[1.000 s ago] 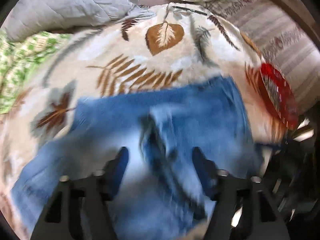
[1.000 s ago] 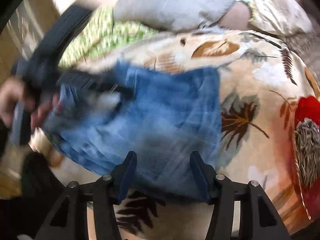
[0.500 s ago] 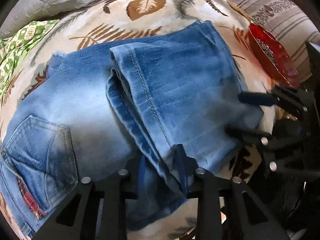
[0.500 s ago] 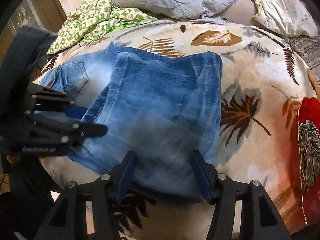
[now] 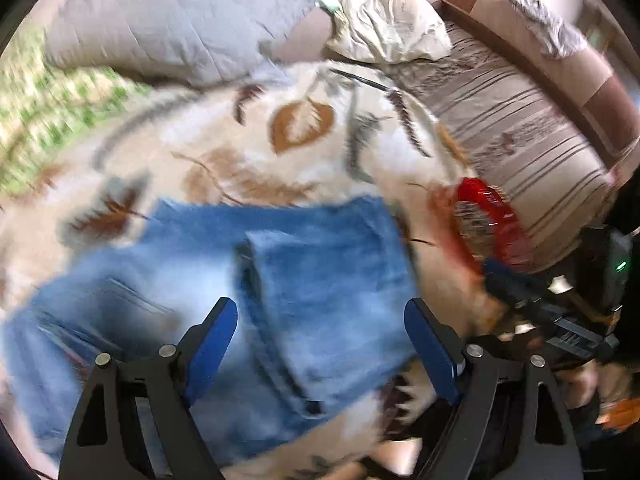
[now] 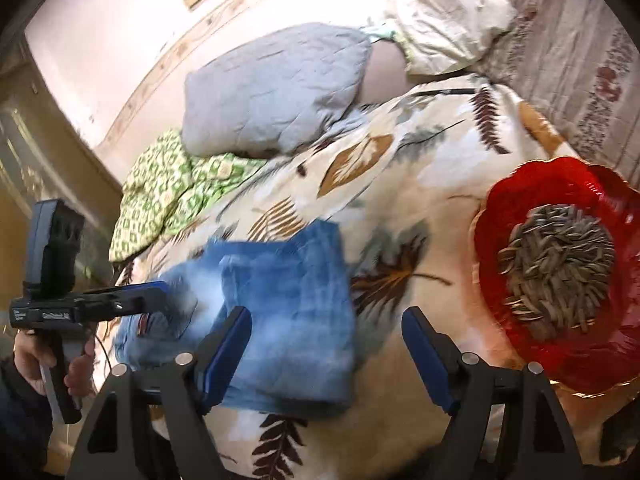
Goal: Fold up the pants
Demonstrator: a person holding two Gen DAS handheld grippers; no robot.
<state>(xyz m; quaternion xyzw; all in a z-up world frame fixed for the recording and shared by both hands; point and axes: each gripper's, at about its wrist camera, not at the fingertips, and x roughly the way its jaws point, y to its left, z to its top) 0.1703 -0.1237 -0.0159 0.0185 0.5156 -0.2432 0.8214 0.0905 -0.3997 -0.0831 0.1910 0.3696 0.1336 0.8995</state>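
The blue jeans [image 5: 320, 280] lie folded on the leaf-print blanket [image 5: 304, 128], the doubled leg on top and a back pocket toward the left. My left gripper [image 5: 320, 306] hovers above them, its jaws opening wide with only air between them, clear of the denim. In the right wrist view the jeans [image 6: 288, 300] sit low and left. My right gripper [image 6: 328, 314] is also opening. Its left finger [image 6: 228, 344] is over the denim, its right finger [image 6: 424, 352] over bare blanket, and nothing is pinched. The left wrist view is blurred.
A red bowl [image 6: 520, 184] of sunflower seeds rests on the blanket right of the jeans. A grey pillow [image 6: 276, 88], a green patterned cloth [image 6: 172, 196] and a cream pillow [image 6: 448, 20] lie behind. A striped sofa cover [image 5: 520, 120] runs along the right. A hand [image 6: 36, 356] holds the left gripper's handle.
The left gripper, pinched on the folded jeans edge half a second ago, has let go, spread wide and lifted. The right gripper has widened and swung right toward the red bowl.
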